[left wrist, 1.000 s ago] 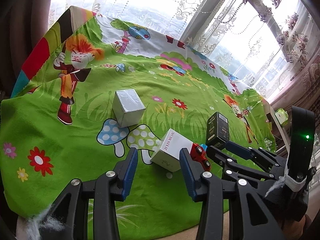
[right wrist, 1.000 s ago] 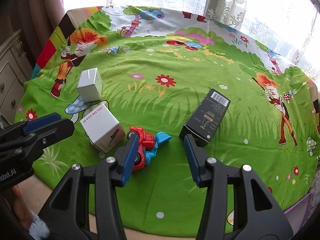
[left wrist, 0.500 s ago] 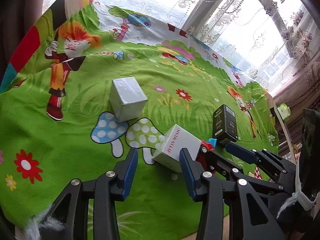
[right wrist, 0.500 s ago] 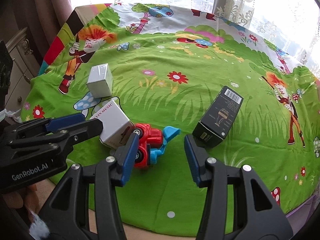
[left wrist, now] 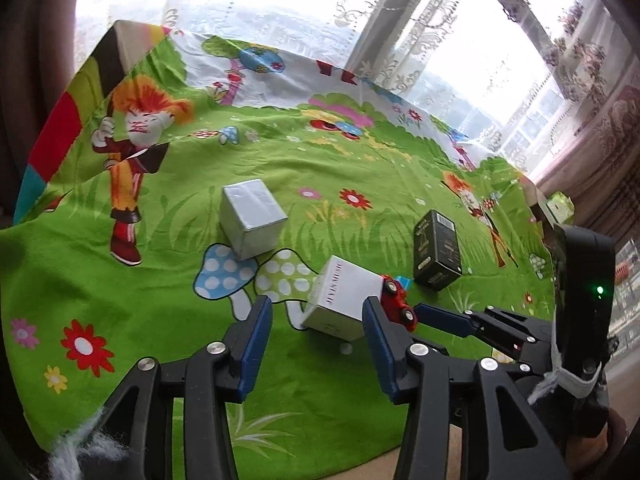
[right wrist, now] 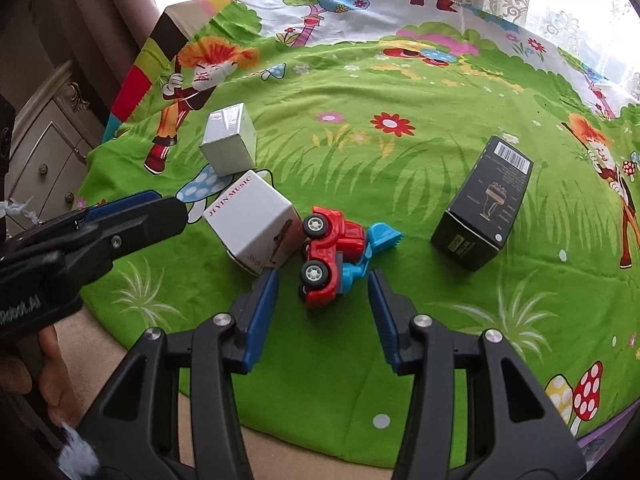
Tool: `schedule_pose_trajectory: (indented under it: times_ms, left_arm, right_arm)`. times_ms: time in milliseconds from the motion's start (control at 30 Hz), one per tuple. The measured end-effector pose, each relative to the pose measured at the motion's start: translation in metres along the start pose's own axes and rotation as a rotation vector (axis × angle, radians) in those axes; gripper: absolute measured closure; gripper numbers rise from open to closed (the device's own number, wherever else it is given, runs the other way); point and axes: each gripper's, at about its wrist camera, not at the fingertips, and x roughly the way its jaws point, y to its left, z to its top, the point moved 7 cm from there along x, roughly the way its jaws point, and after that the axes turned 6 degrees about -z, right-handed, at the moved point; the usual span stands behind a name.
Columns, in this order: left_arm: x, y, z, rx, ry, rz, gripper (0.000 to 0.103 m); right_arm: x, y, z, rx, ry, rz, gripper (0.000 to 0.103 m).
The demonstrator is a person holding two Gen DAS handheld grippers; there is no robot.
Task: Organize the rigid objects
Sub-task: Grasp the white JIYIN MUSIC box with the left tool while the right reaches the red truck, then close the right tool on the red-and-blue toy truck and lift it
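Note:
A white box lettered "JIYIN MUSIC" sits tilted on the green cartoon blanket, just beyond my left gripper. That gripper's jaws are opening and its pads do not touch the box. A red and blue toy truck lies on its side against the white box. My right gripper stands open, its tips either side of the truck's near end without pressing it. A silver cube box stands farther back and a black box lies to the right.
The blanket's front edge runs just under both grippers, with bare beige surface below it. A cream dresser stands at the left. Lace curtains and a window close off the far side. A hand holds the left gripper.
My left gripper's jaws stand a little wider than before. The right gripper has tipped down and closed in on the toy truck, which now lies centred ahead of its tips.

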Motion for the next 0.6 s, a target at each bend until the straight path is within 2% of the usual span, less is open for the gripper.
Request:
schedule_pose_trajectory:
  times_ms: [33,167,200,233,300,467,567,600]
  left_arm:
    - [0.005,-0.004,0.000,0.020,0.017,0.007,0.046]
    - [0.026,-0.014,-0.002,0.064,0.079,-0.010,0.046]
    - [0.030,-0.014,-0.002,0.075,0.089,0.006,0.048]
    - [0.034,-0.014,-0.002,0.089,0.092,0.015,0.059]
    - [0.036,-0.014,-0.003,0.108,0.092,0.035,0.058]
    - [0.020,-0.005,-0.009,0.088,0.066,0.069,0.058]
    - [0.009,-0.003,-0.013,0.066,0.041,0.074,0.058]
    - [0.005,-0.002,-0.015,0.061,0.034,0.074,0.058]
  right_arm:
    - [0.003,-0.002,-0.001,0.010,0.010,-0.004,0.052]
    - [0.008,-0.002,-0.003,0.002,0.028,-0.010,0.053]
    - [0.007,-0.003,-0.002,-0.009,0.021,-0.027,0.060]
    - [0.007,-0.004,-0.002,-0.026,0.019,-0.040,0.065]
    - [0.006,-0.008,-0.002,-0.049,0.019,-0.059,0.075]
    - [-0.002,-0.034,-0.011,-0.080,0.028,-0.097,0.075]
    - [-0.011,-0.051,-0.016,-0.039,0.034,-0.074,0.074]
    - [-0.015,-0.055,-0.018,-0.015,0.035,-0.065,0.069]
